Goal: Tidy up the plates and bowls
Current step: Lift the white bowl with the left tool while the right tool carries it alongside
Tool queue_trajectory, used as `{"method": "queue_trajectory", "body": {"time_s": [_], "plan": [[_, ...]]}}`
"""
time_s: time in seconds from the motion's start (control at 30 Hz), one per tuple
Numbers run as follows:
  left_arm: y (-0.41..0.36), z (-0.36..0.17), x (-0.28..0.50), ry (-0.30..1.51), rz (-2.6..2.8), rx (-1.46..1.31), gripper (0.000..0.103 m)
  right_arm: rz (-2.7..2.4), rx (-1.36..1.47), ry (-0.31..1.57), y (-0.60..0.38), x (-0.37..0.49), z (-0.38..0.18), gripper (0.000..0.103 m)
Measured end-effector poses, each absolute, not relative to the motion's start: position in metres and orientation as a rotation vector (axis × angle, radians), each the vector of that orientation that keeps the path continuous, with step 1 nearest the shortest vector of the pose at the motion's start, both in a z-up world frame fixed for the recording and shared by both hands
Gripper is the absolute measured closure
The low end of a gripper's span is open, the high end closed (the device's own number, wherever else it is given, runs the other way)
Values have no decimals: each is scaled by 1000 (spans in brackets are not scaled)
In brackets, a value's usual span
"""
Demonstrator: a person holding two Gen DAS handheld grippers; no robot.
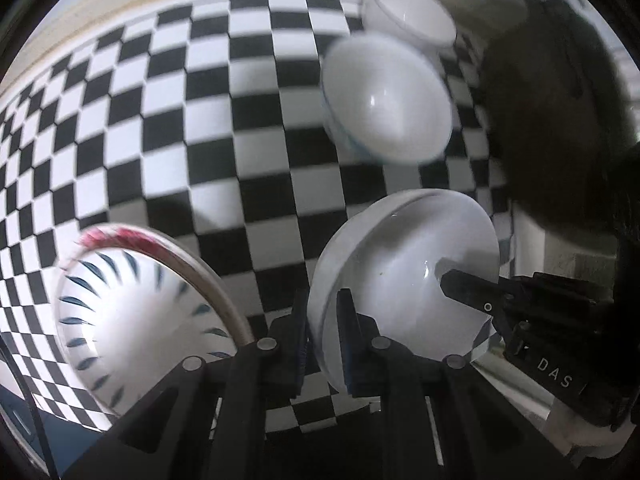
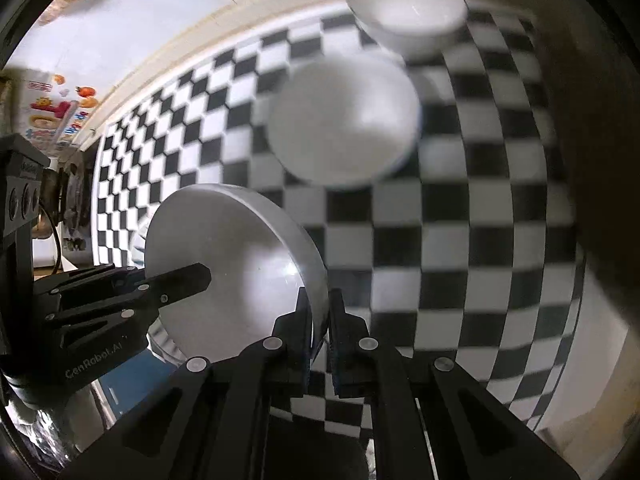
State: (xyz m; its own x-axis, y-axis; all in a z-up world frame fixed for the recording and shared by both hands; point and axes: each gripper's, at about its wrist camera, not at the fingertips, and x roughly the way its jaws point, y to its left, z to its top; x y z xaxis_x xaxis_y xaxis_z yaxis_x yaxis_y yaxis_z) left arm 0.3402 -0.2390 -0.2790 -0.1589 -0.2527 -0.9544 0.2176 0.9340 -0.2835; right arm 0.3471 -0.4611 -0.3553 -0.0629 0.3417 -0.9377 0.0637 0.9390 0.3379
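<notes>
I have both sets of jaws clamped on one white plate [image 1: 404, 272], each on an opposite edge. My left gripper [image 1: 322, 334] pinches the rim at the lower middle of its own view, and my right gripper [image 2: 320, 330] pinches the far rim, seen at the lower middle of the right view. In each view the other gripper reaches in from the side with a finger lying across the plate's face. I judge the double hold is there to keep a wide, smooth plate from tipping or slipping while it is carried clear of the table.

In the left view a patterned bowl [image 1: 140, 320] with blue strokes and a red-brushed rim sits at the lower left. A plain white bowl [image 1: 386, 100] stands in the upper middle, with another white bowl [image 1: 412, 12] just beyond it near the top edge. I take these to be the pieces yet to be sorted.

Everything rests on a black-and-white checked cloth [image 1: 180, 120] that covers the table. A pale wall [image 2: 140, 20] runs behind it, and a colourful sticker sheet [image 2: 56, 108] hangs at the left of the right view. The frames are blurred.
</notes>
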Motion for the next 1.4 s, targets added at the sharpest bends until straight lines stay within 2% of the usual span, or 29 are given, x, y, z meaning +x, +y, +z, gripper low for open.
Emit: {"method": "queue_trajectory", "body": {"time_s": [0.33, 0.87, 1.17, 1.4], "plan": [[-248, -326, 319, 1750, -401, 40, 92, 204, 353, 1705, -478, 307, -412, 94], [-267, -352, 309, 1765, -397, 98, 92, 181, 333, 1727, -471, 304, -424, 94], [-273, -354, 308, 1776, -394, 106, 90, 174, 358, 1735, -468, 306, -430, 93], [-257, -303, 311, 1689, -404, 77, 90, 161, 345, 1706, -484, 313, -403, 92]]}}
